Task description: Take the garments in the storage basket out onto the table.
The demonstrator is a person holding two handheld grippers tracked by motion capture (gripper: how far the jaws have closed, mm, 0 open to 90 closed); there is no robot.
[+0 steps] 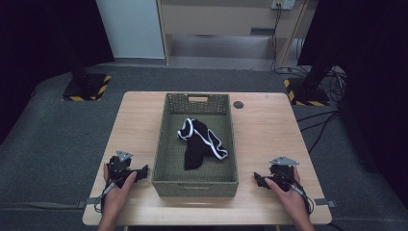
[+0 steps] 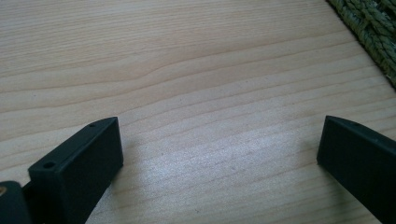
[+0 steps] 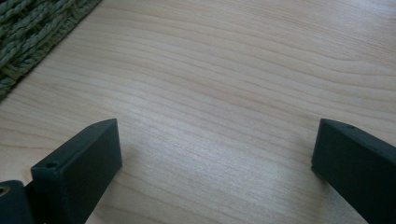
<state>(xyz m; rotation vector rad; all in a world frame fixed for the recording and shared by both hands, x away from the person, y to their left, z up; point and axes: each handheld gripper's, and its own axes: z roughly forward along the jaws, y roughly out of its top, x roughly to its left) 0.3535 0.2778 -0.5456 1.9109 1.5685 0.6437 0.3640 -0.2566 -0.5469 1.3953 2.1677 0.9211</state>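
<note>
A green woven basket (image 1: pixel 168 154) stands in the middle of the wooden table (image 1: pixel 264 134). Inside it lies a crumpled black garment with white trim (image 1: pixel 199 142). My left gripper (image 1: pixel 142 172) rests on the table just left of the basket, held by a hand, its jaws pointing toward the basket. My right gripper (image 1: pixel 258 179) rests on the table to the right of the basket. In the left gripper view my gripper (image 2: pixel 219 149) is open over bare wood, with the basket's edge (image 2: pixel 373 32) at the upper right. My right gripper (image 3: pixel 217 149) is open too, the basket's edge (image 3: pixel 28 37) at upper left.
A small dark round disc (image 1: pixel 238 104) lies on the table behind the basket's right corner. Two stands with yellow-black striped bases (image 1: pixel 86 86) (image 1: pixel 308 91) stand on the grey floor beyond the table. Cables (image 1: pixel 327 130) run across the floor at right.
</note>
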